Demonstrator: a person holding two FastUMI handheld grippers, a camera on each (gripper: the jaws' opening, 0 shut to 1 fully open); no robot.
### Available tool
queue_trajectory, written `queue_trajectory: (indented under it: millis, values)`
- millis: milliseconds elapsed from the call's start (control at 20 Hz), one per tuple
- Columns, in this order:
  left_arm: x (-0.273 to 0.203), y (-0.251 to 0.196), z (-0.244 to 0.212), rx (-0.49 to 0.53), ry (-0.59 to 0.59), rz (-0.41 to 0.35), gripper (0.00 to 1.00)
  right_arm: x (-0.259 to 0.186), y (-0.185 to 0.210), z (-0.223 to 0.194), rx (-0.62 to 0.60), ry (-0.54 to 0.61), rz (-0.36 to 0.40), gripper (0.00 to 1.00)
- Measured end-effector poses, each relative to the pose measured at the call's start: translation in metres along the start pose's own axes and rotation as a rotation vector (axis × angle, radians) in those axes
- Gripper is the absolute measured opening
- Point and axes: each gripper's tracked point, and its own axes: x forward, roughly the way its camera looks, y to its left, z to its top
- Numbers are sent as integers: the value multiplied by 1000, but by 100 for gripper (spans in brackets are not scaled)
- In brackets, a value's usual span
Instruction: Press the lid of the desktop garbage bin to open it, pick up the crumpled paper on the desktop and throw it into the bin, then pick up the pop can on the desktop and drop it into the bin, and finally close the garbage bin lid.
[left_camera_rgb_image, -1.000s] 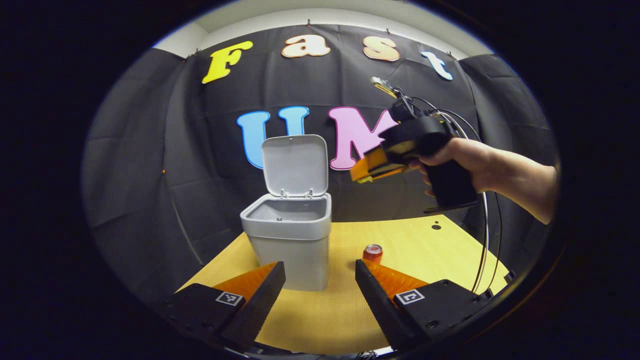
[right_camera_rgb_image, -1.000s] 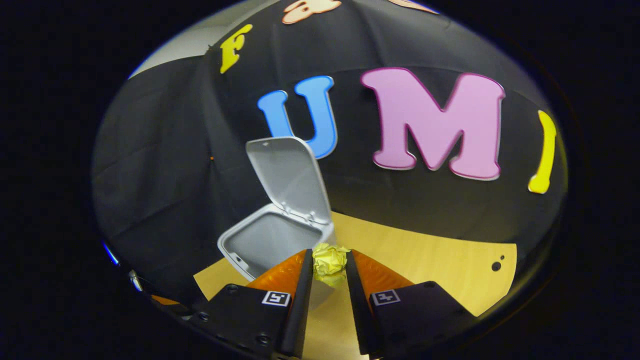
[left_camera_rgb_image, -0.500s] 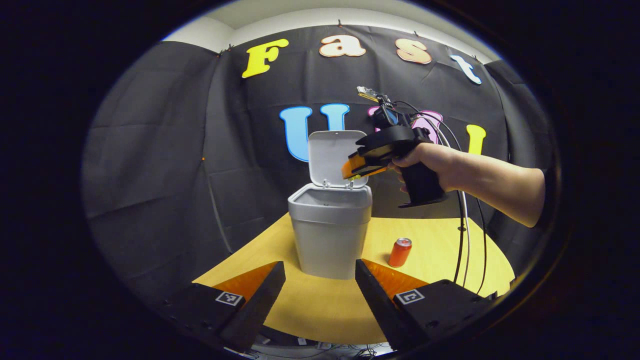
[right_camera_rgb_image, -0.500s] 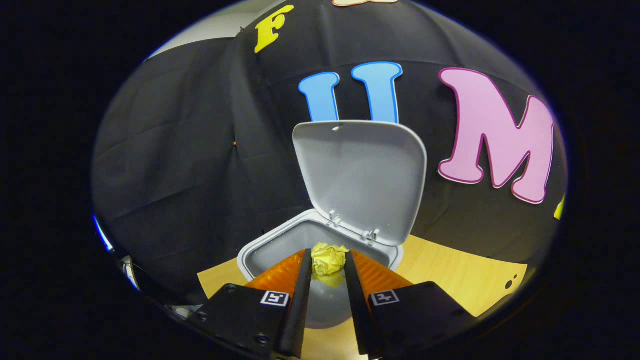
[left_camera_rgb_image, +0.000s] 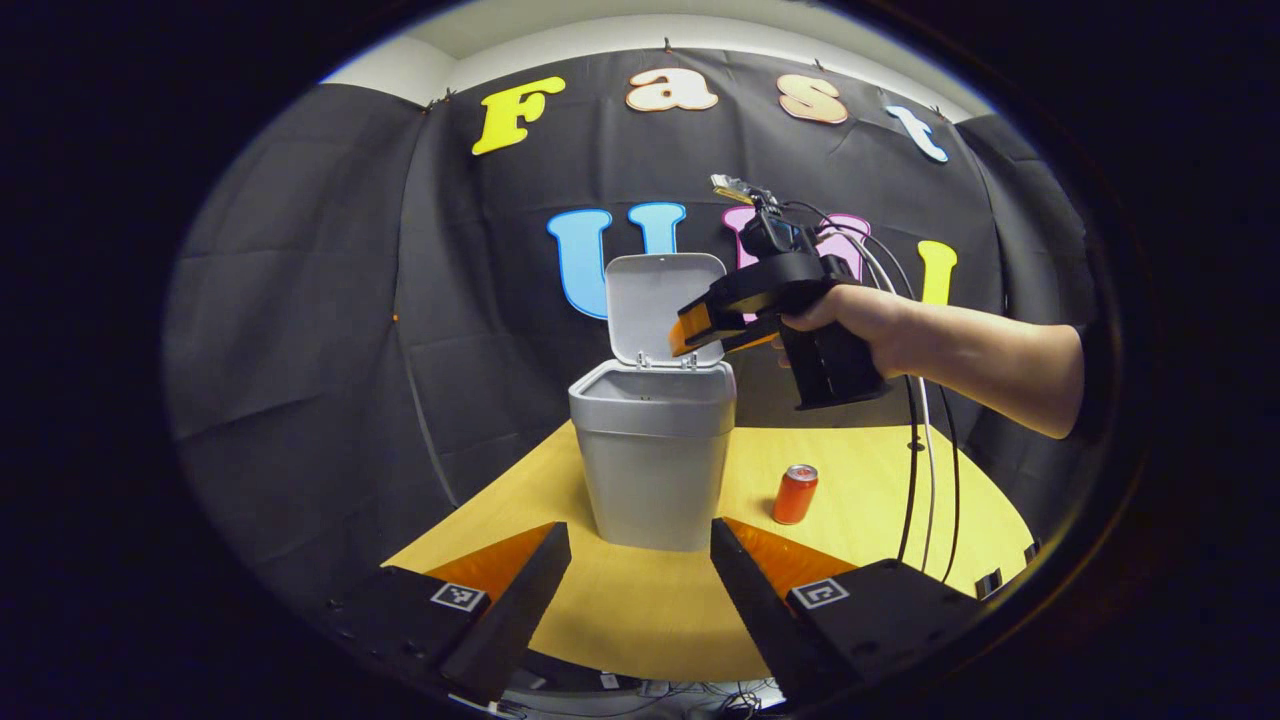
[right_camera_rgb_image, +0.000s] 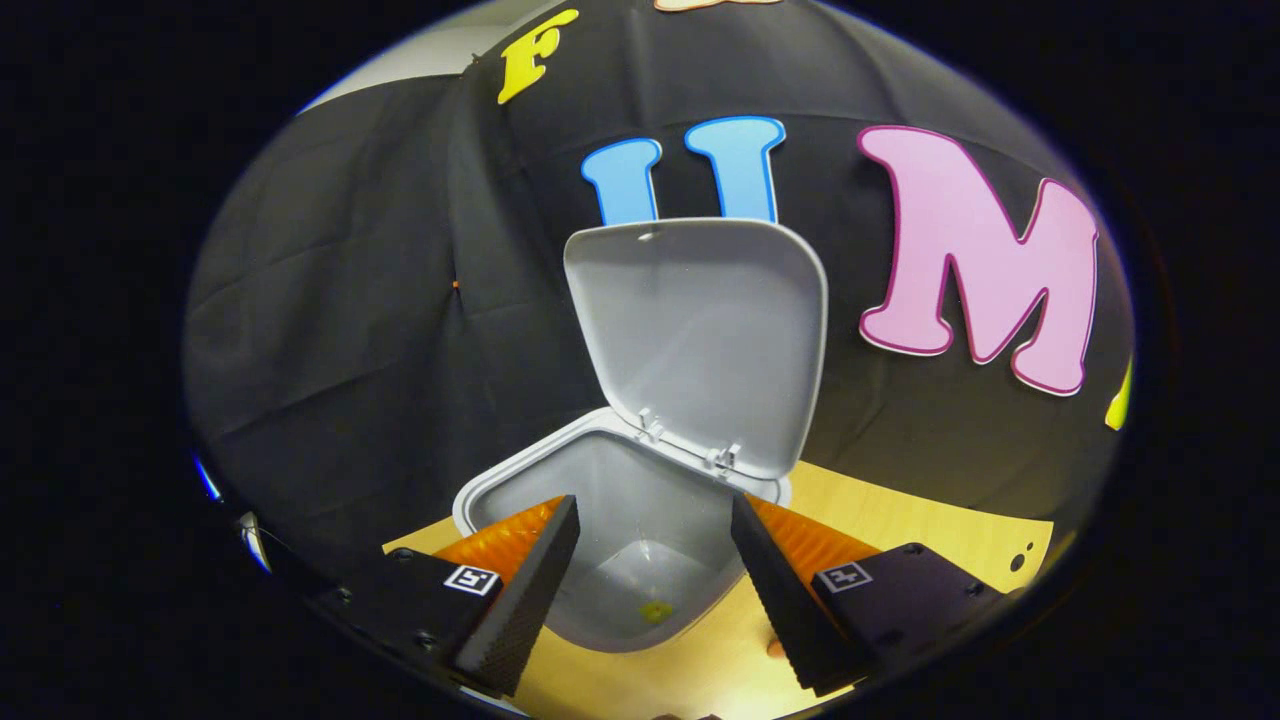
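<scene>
The grey bin (left_camera_rgb_image: 655, 470) stands on the yellow table with its lid (left_camera_rgb_image: 664, 303) hinged upright at the back. My right gripper (right_camera_rgb_image: 652, 510) hovers over the bin's mouth (right_camera_rgb_image: 610, 520), open, nothing between its fingers. A small yellow bit of crumpled paper (right_camera_rgb_image: 656, 611) lies at the bottom inside the bin. In the left gripper view a hand holds that right gripper (left_camera_rgb_image: 685, 335) just above the bin's rim. The orange pop can (left_camera_rgb_image: 796, 494) stands upright on the table to the right of the bin. My left gripper (left_camera_rgb_image: 640, 535) stays low at the table's near edge, open and empty.
The yellow table (left_camera_rgb_image: 860, 480) reaches right and back behind the can, with small dark holes (right_camera_rgb_image: 1017, 563) near its far corner. Cables (left_camera_rgb_image: 915, 470) hang from the right gripper down past the can's right side. Black cloth wall stands close behind the bin.
The right gripper has opened over the bin and the yellow paper ball has dropped from its fingers to the bin's bottom. The left gripper has barely moved.
</scene>
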Motion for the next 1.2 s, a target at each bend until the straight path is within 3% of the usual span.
queue_trajectory:
  millis: [200, 550, 900, 1200]
  values:
    - [26, -27, -9, 25, 3, -93, 95, -54, -39, 18, 11, -136, -126, 98]
    - [92, -108, -38, 29, 12, -328, 95, -176, -118, 27, -53, -336, -344, 98]
    - [180, -168, -78, 88, 6, -409, 95, -281, -203, -23, -90, -406, -601, 97]
    - [250, -214, -120, 104, 51, -443, 95, -321, -244, -95, -87, -348, -745, 97]
